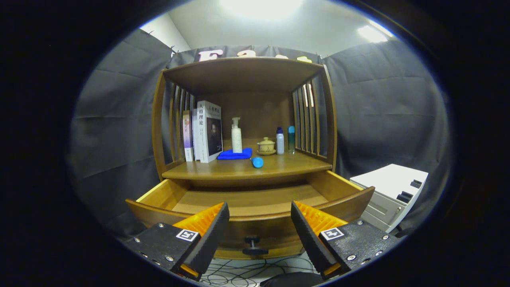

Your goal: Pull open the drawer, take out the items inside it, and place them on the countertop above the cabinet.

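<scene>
With drawer (255, 199) open, tongs (259, 227) seemingly empty.

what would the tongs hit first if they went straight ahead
Probably the open drawer's front panel, just ahead of the open tongs, around its knob. Depth is unclear; slightly higher, they would pass over it.

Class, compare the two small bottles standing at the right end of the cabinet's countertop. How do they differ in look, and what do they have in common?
The white bottle has a pale body with a dark blue cap; the teal bottle has a darker, see-through-looking body with a light blue cap. The white bottle stands nearer the lidded cup; the teal bottle stands nearer the side slats. Both are upright, slim, capped. The gripper is open before the drawer.
</scene>
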Tool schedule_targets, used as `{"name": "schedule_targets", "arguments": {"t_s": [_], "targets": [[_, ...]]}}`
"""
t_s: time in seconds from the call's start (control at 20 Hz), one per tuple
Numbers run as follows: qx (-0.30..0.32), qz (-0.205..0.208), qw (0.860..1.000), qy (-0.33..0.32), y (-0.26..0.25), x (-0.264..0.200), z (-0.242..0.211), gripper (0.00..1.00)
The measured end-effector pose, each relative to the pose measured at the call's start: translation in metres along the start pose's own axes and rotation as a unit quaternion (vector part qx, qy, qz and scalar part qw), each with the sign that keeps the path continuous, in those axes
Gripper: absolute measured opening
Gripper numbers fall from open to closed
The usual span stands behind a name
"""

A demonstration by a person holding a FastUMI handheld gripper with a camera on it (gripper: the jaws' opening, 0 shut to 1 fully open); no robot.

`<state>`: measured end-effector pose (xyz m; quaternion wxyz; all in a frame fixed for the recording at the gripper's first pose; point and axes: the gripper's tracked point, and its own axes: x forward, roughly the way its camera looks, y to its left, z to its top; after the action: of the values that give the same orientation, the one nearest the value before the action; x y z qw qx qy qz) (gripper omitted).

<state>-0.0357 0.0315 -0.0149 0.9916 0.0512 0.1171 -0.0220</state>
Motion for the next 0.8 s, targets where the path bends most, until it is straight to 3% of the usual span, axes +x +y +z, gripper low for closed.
{"name": "schedule_targets", "arguments": {"t_s": [0.5,0.8], "targets": [[-0.024,0.002,0.997,0.073,-0.006,0.023,-0.058,0.96],[-0.015,0.034,0.995,0.094,0.013,0.026,-0.074,0.94]]}}
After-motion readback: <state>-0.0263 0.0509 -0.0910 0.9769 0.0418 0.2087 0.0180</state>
